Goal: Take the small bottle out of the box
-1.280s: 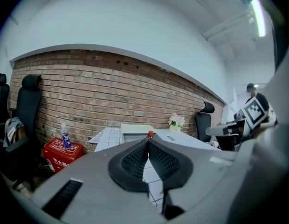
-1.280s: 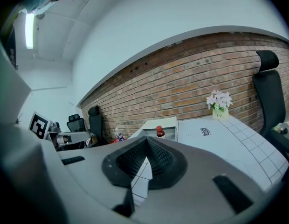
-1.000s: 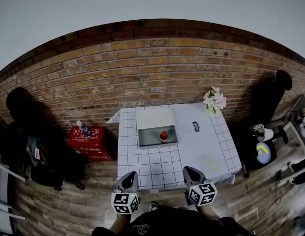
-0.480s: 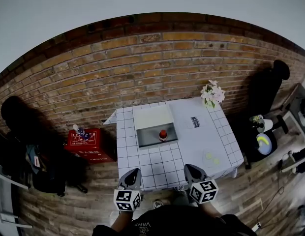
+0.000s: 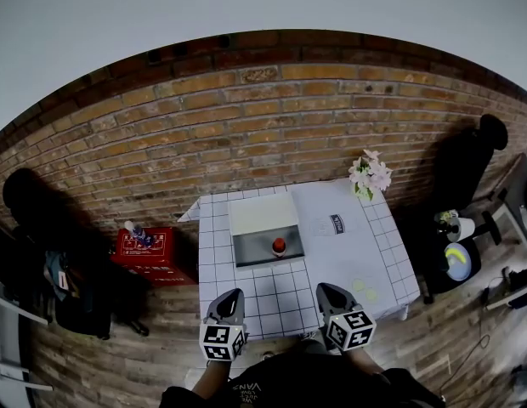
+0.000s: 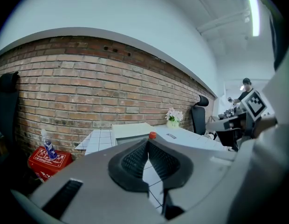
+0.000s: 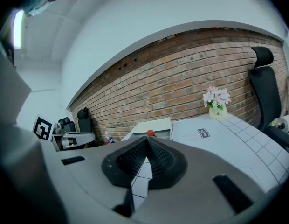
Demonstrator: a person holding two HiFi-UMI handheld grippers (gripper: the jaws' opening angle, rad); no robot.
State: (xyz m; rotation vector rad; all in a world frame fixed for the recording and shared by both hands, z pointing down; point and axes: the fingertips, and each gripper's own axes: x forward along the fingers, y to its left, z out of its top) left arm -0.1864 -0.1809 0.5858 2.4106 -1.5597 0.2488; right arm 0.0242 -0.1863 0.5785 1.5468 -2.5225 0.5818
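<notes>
Left tool (image 5: 232,295) and right tool (image 5: 326,290) nearer box (image 5: 246,250), both pressed together, empty; "milk" label (image 5: 337,223) alongside.

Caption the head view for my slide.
Left gripper and right gripper, both shut, at the checked table's near edge; red-capped small bottle stands in the open box.

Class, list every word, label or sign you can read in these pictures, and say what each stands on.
"Life": on the flower pot.
"milk": on the dark label lying on the table.
"VANS", upside down: on the person's shirt.
White print on the red crate: too blurred to read.
</notes>
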